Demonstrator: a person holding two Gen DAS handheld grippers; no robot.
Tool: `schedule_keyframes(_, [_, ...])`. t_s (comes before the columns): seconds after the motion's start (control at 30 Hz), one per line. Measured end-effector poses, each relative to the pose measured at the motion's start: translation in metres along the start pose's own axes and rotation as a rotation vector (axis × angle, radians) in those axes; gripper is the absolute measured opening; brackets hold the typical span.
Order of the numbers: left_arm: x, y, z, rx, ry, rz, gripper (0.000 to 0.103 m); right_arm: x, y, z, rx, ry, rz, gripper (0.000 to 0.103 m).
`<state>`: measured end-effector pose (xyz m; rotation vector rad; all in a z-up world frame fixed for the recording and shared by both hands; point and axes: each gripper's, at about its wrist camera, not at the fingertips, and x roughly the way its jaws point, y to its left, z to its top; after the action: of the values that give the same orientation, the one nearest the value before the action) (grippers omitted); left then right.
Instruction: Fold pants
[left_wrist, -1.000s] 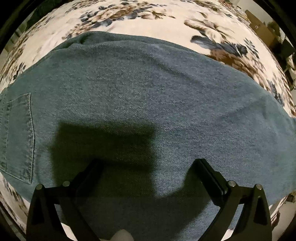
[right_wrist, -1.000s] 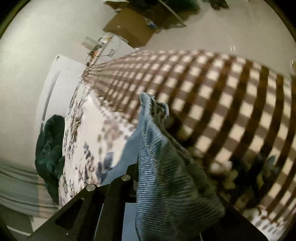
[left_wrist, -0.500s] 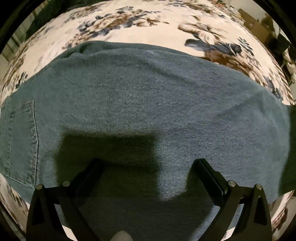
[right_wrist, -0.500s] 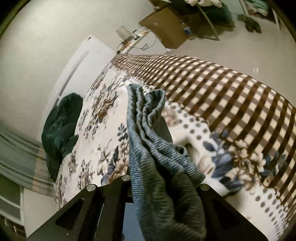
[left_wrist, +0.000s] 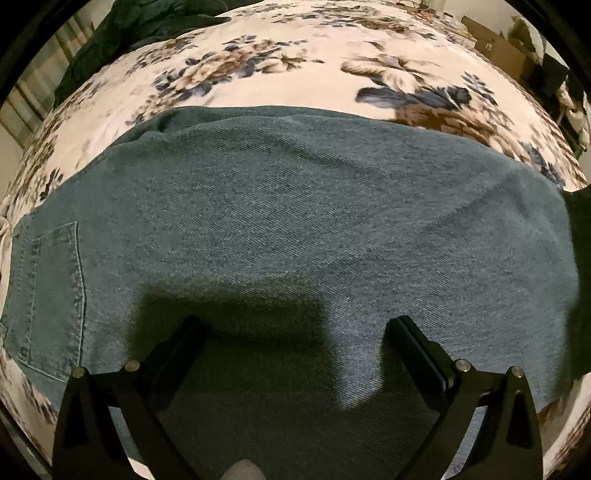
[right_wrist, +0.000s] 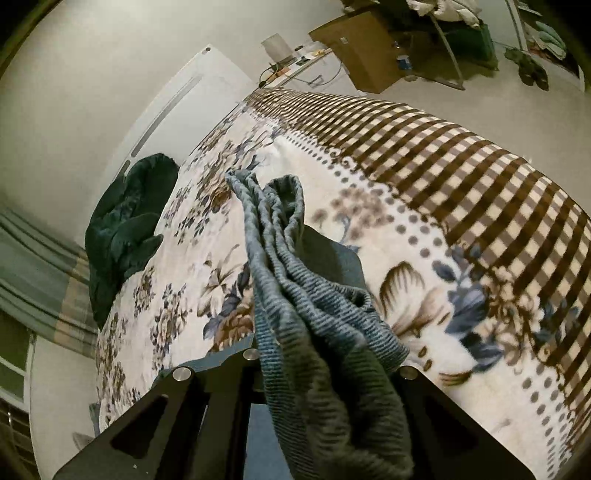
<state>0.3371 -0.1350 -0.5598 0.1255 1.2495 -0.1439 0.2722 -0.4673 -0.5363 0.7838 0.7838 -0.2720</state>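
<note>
The pants (left_wrist: 295, 229), blue-green denim, lie spread flat across the floral blanket (left_wrist: 295, 70) that covers the bed, and everything else is easiest placed from them. In the left wrist view the left gripper (left_wrist: 295, 328) is directly over the denim with its two black fingers (left_wrist: 177, 343) set wide apart, nothing between them, and its dark shadow falls on the cloth just beyond the fingertips. A stitched back pocket (left_wrist: 55, 295) sits at the left end of the pants, near the left finger, while the right end of the denim runs to the frame edge, where a darker fold of fabric shows. Beyond the far edge of the pants the blanket's blue and brown flowers carry on to a dark green bundle of cloth (left_wrist: 147, 22) at the bed's far corner. In the right wrist view the right gripper (right_wrist: 325, 369) is closed on a bunched end of the pants (right_wrist: 295, 295) — the ribbed, gathered denim stands up out of its fingers and flops over them, lifted above the blanket (right_wrist: 192, 295). Past that raised bunch lies a brown checked cover (right_wrist: 461, 162), and to the left of it the green bundle (right_wrist: 125, 221) sits against the wall.
</note>
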Motion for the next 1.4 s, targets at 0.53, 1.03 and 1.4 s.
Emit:
schedule_keyframes(0.53, [-0.006,0.051,0.003,-0.086,0.034,-0.057,0.103,0.045,0.077,-0.069,-0.151,0.140,0.054,0.007])
schedule_keyframes(1.03, [-0.039,0.199,-0.046,-0.378,0.069,-0.041,0.103,0.134,0.181,-0.203,-0.385,0.262,-0.016,0.007])
schedule_keyframes(1.4, [-0.051,0.281,-0.083,-0.575,0.081,0.005,0.103,0.180,0.252,-0.275,-0.635,0.335,-0.157,0.044])
